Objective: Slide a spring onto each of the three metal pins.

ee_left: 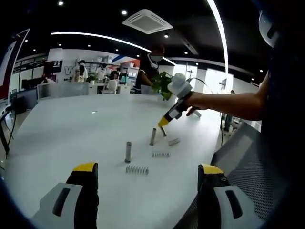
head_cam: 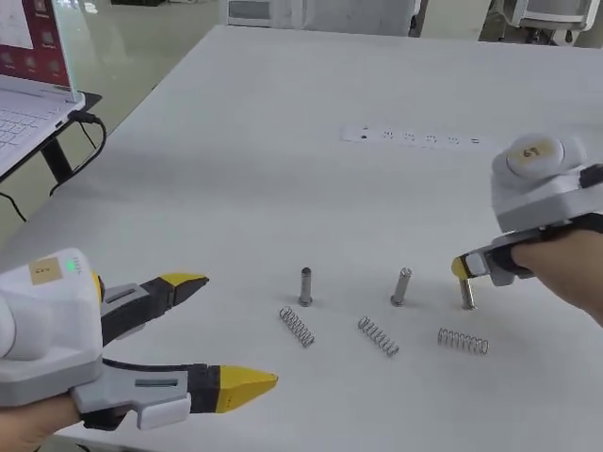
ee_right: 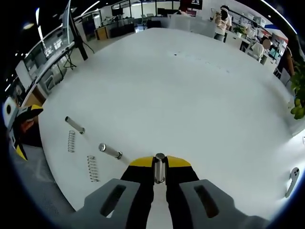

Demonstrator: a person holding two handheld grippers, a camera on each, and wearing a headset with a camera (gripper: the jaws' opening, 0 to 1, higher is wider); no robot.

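Where the three metal pins stand upright in a row on the white table (head_cam: 283, 141), long axes vertical, each has a spring lying flat just in front of it and apart from it: the left pin (head_cam: 305, 285) with the left spring (head_cam: 297, 327), the middle pin (head_cam: 401, 286) with the middle spring (head_cam: 378, 335), the right pin (head_cam: 467, 294) with the right spring (head_cam: 463, 341). The first two springs lie slanted across the row, the third roughly along it.

From the head view the right gripper (head_cam: 462, 270) covers the right pin's top. The right gripper view settles it: the yellow-tipped jaws are clamped on that pin, its rounded end showing between them.

The left gripper (head_cam: 237, 330) hovers low at the left, jaws spread wide with nothing between them. Its own view looks across the springs towards the other gripper.

Farther back lie a power strip (head_cam: 415, 137) and an open laptop (head_cam: 28, 75).
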